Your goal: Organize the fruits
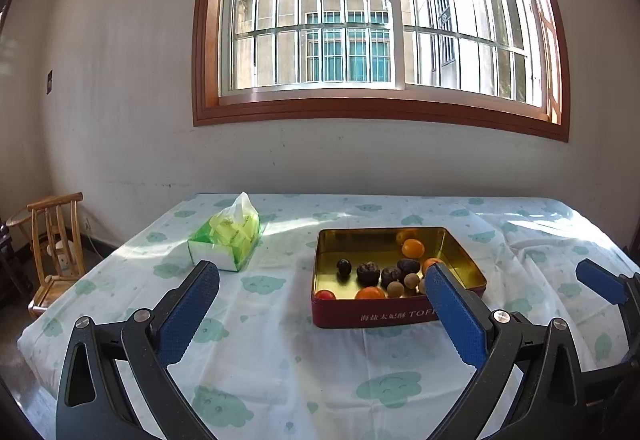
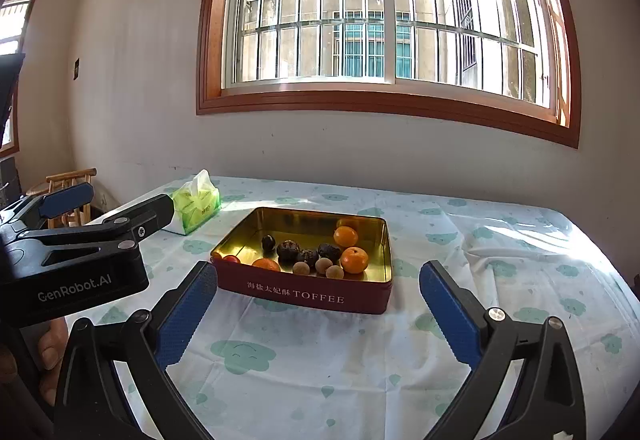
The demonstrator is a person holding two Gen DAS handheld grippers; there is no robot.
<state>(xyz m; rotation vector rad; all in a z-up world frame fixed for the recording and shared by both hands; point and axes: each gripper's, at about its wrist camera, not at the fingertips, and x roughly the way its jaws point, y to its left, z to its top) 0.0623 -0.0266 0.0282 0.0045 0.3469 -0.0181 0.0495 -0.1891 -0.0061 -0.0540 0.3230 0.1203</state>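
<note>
A red toffee tin [image 1: 384,314] [image 2: 312,294] with a gold inside stands on the table. It holds several fruits: oranges [image 1: 413,248] [image 2: 354,260], dark wrinkled fruits [image 1: 368,273] [image 2: 288,250], small brown longans [image 1: 395,289] [image 2: 323,265] and a small red fruit [image 1: 325,295] [image 2: 231,259]. My left gripper [image 1: 322,294] is open and empty, above the table in front of the tin and to its left; it also shows in the right wrist view [image 2: 120,206]. My right gripper [image 2: 318,290] is open and empty, just in front of the tin.
A green tissue pack [image 1: 226,236] [image 2: 196,202] lies behind and left of the tin. The table has a white cloth with green cloud prints [image 1: 280,360]. A wooden chair [image 1: 52,252] stands left of the table. The wall and window lie behind.
</note>
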